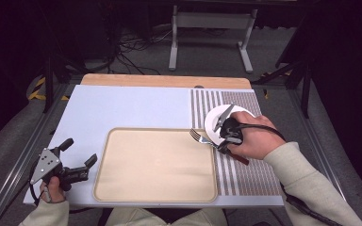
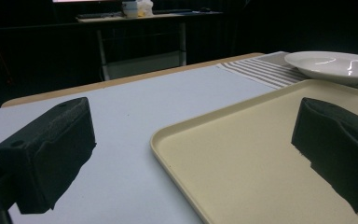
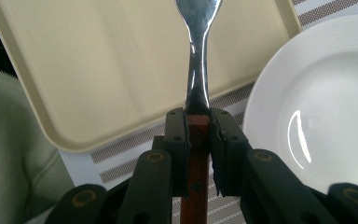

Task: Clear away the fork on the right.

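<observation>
A fork (image 1: pixel 199 136) with a brown wooden handle and steel tines is held over the right edge of the beige tray (image 1: pixel 122 188). My right gripper (image 1: pixel 222 147) is shut on the fork's handle (image 3: pixel 197 140); its steel neck (image 3: pixel 198 56) points out over the tray (image 3: pixel 98 56). Beside it, a white plate (image 1: pixel 212 120) sits on the striped placemat (image 1: pixel 250 169), partly hidden by the hand. The plate (image 3: pixel 326 107) lies just right of the held fork. My left gripper (image 1: pixel 80 157) rests open at the table's near left, jaws wide apart, with the tray's corner (image 2: pixel 261 154) between them.
The tray lies on a pale blue table top (image 1: pixel 122 106) with a wooden strip (image 1: pixel 165 81) along its far edge. In the left gripper view the plate (image 2: pixel 335 65) sits on the placemat (image 2: pixel 261 70) beyond the tray. A metal stand (image 1: pixel 212 33) and cables lie on the floor behind.
</observation>
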`<state>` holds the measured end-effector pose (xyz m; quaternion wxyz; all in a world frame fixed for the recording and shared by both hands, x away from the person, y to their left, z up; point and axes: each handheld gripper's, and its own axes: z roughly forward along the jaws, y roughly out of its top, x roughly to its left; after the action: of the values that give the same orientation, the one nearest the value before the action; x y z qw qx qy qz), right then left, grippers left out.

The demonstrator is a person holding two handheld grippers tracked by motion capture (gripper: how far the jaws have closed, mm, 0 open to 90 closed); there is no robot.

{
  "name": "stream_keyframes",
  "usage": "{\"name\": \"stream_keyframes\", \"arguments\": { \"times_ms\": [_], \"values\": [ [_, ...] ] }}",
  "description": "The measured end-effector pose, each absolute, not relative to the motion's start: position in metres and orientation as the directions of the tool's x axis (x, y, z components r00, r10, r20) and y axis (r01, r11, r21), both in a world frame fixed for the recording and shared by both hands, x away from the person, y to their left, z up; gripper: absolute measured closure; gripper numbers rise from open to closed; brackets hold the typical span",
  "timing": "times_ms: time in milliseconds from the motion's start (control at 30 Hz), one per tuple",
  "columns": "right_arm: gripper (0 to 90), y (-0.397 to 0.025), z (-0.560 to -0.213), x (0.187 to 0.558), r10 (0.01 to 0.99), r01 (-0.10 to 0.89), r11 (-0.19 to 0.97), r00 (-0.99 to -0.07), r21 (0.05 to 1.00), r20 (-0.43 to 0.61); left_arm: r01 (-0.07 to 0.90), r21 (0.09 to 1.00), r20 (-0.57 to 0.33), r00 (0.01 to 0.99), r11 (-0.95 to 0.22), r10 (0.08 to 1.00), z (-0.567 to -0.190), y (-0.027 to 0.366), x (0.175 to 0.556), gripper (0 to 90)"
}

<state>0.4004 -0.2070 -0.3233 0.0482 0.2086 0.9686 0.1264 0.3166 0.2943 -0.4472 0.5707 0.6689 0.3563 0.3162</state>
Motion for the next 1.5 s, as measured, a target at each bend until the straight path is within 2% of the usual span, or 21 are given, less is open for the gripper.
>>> {"name": "stream_keyframes", "arguments": {
  "times_ms": [267, 600, 1033, 1467, 1500],
  "values": [
    [77.8, -0.191, -0.323, 0.400, 0.511, 0.497, 0.815, -0.859, 0.298, 0.036, 0.116, 0.989, 0.014, 0.548, -0.093, 0.837, -0.447, 0.294, 0.316, 0.0],
    [77.8, -0.174, -0.327, 0.400, 0.602, 0.594, 0.742, -0.794, 0.311, 0.083, 0.116, 0.989, 0.015, 0.549, -0.093, 0.835, -0.447, 0.294, 0.316, 0.0],
    [77.7, -0.157, -0.333, 0.401, 0.697, 0.697, 0.650, -0.706, 0.303, 0.128, 0.116, 0.989, 0.014, 0.551, -0.094, 0.834, -0.447, 0.294, 0.316, 0.0],
    [77.7, -0.144, -0.340, 0.403, 0.743, 0.747, 0.599, -0.653, 0.288, 0.150, 0.117, 0.989, 0.012, 0.550, -0.091, 0.835, -0.447, 0.294, 0.316, 0.0],
    [77.7, -0.142, -0.344, 0.404, 0.765, 0.772, 0.568, -0.623, 0.283, 0.162, 0.119, 0.988, 0.012, 0.550, -0.093, 0.835, -0.447, 0.294, 0.317, 0.0]
  ]
}}
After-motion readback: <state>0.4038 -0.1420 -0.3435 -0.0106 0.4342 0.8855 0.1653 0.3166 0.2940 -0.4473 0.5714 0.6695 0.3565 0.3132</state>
